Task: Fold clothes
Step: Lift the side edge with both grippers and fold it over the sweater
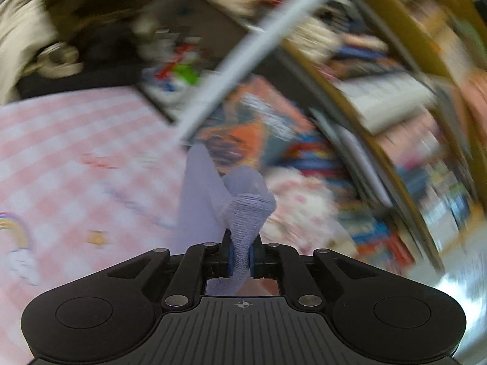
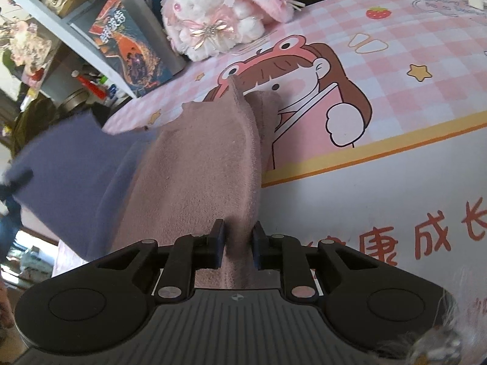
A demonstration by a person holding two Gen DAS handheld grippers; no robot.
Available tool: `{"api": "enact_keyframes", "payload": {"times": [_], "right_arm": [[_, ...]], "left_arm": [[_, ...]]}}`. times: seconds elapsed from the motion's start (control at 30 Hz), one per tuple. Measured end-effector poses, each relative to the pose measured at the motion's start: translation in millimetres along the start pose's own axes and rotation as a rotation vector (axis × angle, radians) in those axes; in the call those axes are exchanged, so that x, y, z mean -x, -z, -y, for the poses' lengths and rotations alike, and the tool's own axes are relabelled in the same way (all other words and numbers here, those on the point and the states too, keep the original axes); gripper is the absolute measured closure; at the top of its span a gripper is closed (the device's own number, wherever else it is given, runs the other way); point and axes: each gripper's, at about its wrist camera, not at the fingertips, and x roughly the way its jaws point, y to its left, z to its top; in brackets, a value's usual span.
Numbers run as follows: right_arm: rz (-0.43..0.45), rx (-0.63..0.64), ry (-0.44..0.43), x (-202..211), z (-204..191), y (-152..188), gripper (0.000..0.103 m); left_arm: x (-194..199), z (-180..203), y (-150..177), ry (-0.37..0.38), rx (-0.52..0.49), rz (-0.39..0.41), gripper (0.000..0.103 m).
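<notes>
Gripping a bunched fold of lavender knit cloth (image 1: 248,213), the left gripper (image 1: 242,257) is seen with its jaws drawn narrow, the blue pads pressed against the fabric on both sides. The cloth is gathered into a ribbed twist just past the fingertips and trails away to the pink checked mat (image 1: 76,152) beyond. The left wrist view is heavily blurred; only streaked books and shelving can be made out behind.

In the right wrist view, the right gripper (image 2: 238,243) is closed to a narrow gap on a dusty pink fleecy cloth (image 2: 201,164), which is pinched between the pads and runs forward along the fingers onto the mat. A lavender cloth (image 2: 70,176) lies just beside it on the left, partly tucked under its edge. The mat's cartoon girl in a frog hat (image 2: 304,70) is partly covered by the pink cloth's far end. A white and pink plush rabbit (image 2: 213,15) sits at the mat's far edge, with a book (image 2: 131,45) leaning beside it under a grey shelf (image 2: 61,27).
</notes>
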Motion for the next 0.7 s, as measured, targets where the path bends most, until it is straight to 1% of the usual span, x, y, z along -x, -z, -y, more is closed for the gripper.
{"api": "enact_keyframes", "payload": {"times": [0.1,0.17,0.2,0.27,0.3,0.33,0.37,0.4,0.47,0.53,0.63,0.7], "right_arm": [[-0.011,0.004,-0.035,0,5,-2,0.087],[-0.019,0.008,-0.057,1,9,-3,0.087],[-0.023,0.008,-0.069,1,11,-4,0.087],[-0.031,0.008,-0.091,1,15,-5,0.087],[-0.037,0.007,-0.101,1,17,-5,0.087],[-0.041,0.007,-0.111,2,20,-5,0.085],[-0.044,0.006,-0.121,3,22,-6,0.083],[-0.046,0.006,-0.127,4,24,-6,0.082],[-0.04,-0.004,-0.135,9,30,-6,0.079],[-0.031,-0.015,-0.133,13,36,-8,0.071],[-0.015,-0.031,-0.123,22,42,-10,0.062],[-0.007,-0.044,-0.12,26,46,-11,0.062]], "left_arm": [[-6,50,36,0.04,-0.173,-0.061,0.094],[-17,77,69,0.037,-0.287,-0.143,0.091],[-28,84,89,0.018,-0.332,-0.214,0.087],[-51,91,124,-0.041,-0.405,-0.387,0.072],[-61,91,138,-0.088,-0.423,-0.465,0.07],[-67,91,147,-0.126,-0.435,-0.499,0.07],[-67,89,149,-0.131,-0.429,-0.497,0.066],[-65,87,148,-0.118,-0.404,-0.485,0.061],[-62,82,146,-0.089,-0.345,-0.468,0.043],[-60,79,148,-0.069,-0.3,-0.462,0.037],[-59,77,150,-0.058,-0.258,-0.444,0.036],[-57,76,151,-0.051,-0.23,-0.429,0.035]]}}
